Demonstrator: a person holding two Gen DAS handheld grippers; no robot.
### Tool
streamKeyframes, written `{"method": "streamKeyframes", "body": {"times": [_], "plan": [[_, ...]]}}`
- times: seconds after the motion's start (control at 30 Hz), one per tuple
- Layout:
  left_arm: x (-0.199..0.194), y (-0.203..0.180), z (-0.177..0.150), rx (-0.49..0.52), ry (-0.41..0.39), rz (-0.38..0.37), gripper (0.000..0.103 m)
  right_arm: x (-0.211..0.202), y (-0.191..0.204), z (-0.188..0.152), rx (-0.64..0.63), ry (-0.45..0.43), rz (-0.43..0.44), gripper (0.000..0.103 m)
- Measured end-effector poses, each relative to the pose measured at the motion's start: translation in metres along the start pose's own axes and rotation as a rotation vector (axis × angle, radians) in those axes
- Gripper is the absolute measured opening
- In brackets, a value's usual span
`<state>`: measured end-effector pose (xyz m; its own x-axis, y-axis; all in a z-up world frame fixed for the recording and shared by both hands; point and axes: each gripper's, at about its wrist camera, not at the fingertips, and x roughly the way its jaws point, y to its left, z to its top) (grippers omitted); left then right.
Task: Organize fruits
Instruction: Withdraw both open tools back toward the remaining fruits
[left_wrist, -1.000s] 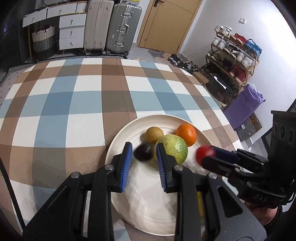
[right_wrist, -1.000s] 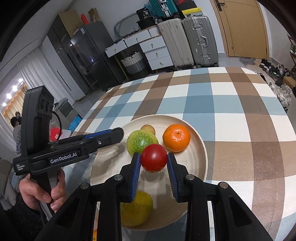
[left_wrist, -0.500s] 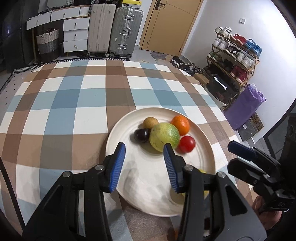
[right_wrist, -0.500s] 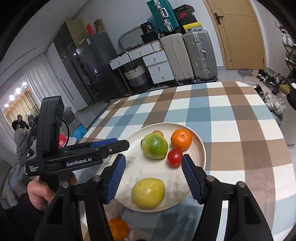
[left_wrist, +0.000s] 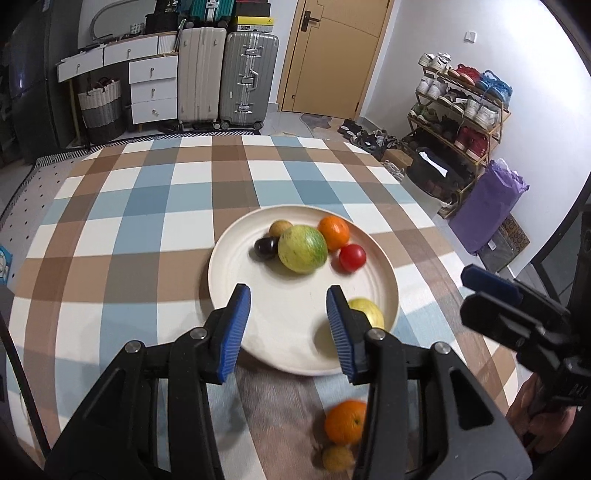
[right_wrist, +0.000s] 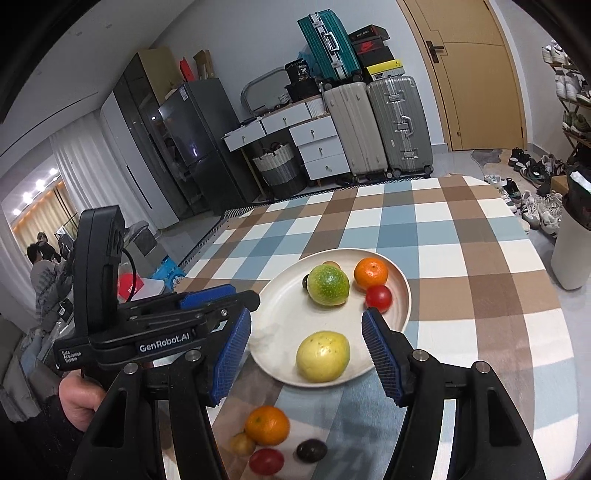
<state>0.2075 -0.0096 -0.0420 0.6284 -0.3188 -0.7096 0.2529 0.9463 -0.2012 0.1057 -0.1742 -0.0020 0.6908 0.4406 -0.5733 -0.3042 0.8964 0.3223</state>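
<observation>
Plate (right_wrist: 400, 306): cream, round; sat on the checked worktop (right_wrist: 461, 258) toward its near edge
Fruit on plate: a green-yellow round fruit (left_wrist: 302, 248) sat at the far side; a small dark plum (left_wrist: 266, 247) and a small brown fruit (left_wrist: 280, 228) touched it on one side; an orange (left_wrist: 334, 232) sat just beside it on the other; a red tomato (left_wrist: 352, 257) lay near the orange; a pale yellow fruit (right_wrist: 322, 356) sat alone near the front rim
Fruit off plate: an orange (right_wrist: 267, 424), a small yellow fruit (right_wrist: 242, 443), a red tomato (right_wrist: 266, 461) and a dark fruit (right_wrist: 311, 450) lay clustered on the cloth in front of the plate
Left hand-held gripper (left_wrist: 288, 325): spread, nothing between its blue pads; jaws had just been parting; hung over the plate's near part
Right hand-held gripper (right_wrist: 306, 350): spread wide, gripping nothing; jaws had just been parting; yellow fruit showed between them, untouched
</observation>
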Motion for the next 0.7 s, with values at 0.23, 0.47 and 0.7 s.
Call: {"method": "streamKeyframes", "body": {"times": [0.23,0.47,0.7], "plan": [[-0.03,-0.013,-0.027,0.007,-0.033,0.034,0.053,-0.027,0.005,-0.02,0.005,-0.021,-0.011,0.069],[-0.054,-0.023,-0.054,0.008,-0.06,0.068,0.062,-0.038,0.008,-0.049,0.012,0.013,-0.017,0.073],[-0.067,-0.022,-0.081,-0.025,-0.059,0.082,0.067,-0.047,0.016,-0.069,0.008,0.027,-0.034,0.083]]}}
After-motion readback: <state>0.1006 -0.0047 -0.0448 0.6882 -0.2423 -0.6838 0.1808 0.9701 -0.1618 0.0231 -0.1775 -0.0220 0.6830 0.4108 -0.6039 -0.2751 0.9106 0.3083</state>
